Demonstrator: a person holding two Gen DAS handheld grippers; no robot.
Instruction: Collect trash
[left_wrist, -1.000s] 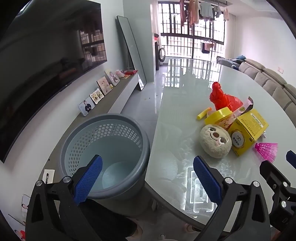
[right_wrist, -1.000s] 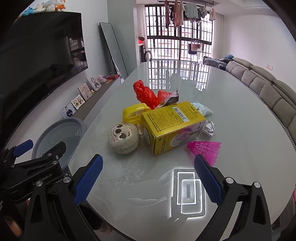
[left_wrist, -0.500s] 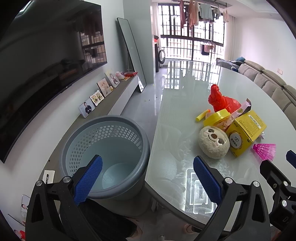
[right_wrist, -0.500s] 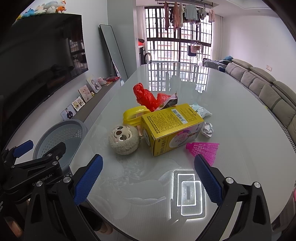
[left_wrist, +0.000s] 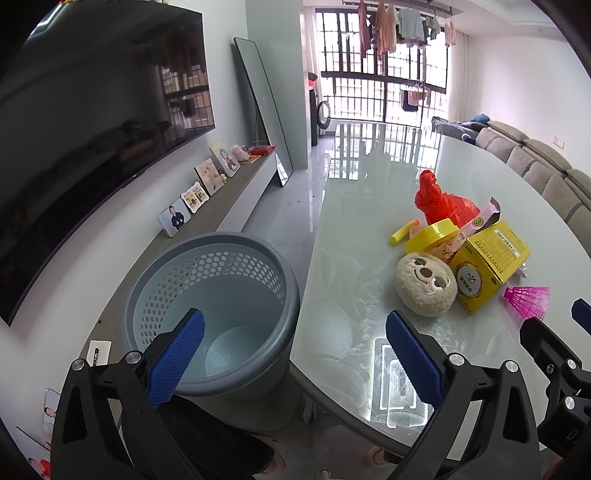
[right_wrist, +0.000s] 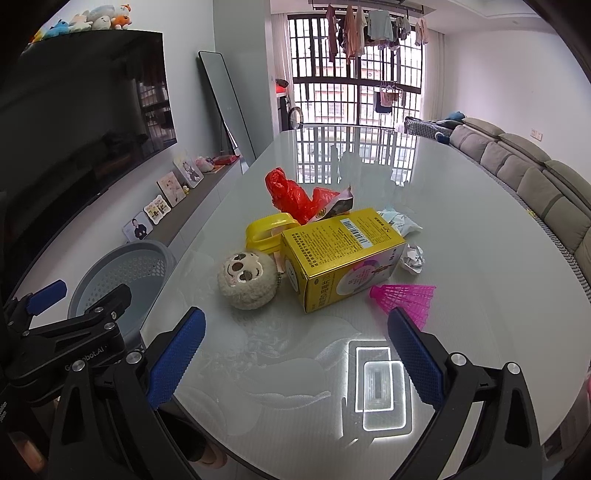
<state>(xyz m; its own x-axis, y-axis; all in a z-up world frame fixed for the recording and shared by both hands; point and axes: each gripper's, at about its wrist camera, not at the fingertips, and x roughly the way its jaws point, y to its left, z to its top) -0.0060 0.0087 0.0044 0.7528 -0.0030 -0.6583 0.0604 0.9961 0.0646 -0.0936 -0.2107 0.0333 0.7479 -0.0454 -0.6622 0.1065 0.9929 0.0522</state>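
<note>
A grey perforated trash basket (left_wrist: 210, 314) stands on the floor at the table's left edge; it also shows in the right wrist view (right_wrist: 125, 269). On the glass table (right_wrist: 461, 229) lies a pile: a yellow box (right_wrist: 340, 254), a red plastic bag (right_wrist: 291, 195), a crumpled paper ball (right_wrist: 413, 257), a white wrapper (right_wrist: 399, 221), a pink shuttlecock (right_wrist: 406, 297), a plush sloth head (right_wrist: 247, 280) and a yellow lid (right_wrist: 269, 230). My left gripper (left_wrist: 293, 352) is open and empty over the basket and table edge. My right gripper (right_wrist: 295, 354) is open and empty, short of the pile.
A TV (left_wrist: 92, 122) hangs on the left wall above a low cabinet with photo frames (left_wrist: 192, 195). A mirror (left_wrist: 262, 110) leans against the wall. A grey sofa (right_wrist: 535, 177) runs along the table's right side. A yellow foam dart (left_wrist: 404, 232) lies near the lid.
Both grippers have drawn back and risen slightly, so the pile looks a little farther away. Nothing on the table has moved.
</note>
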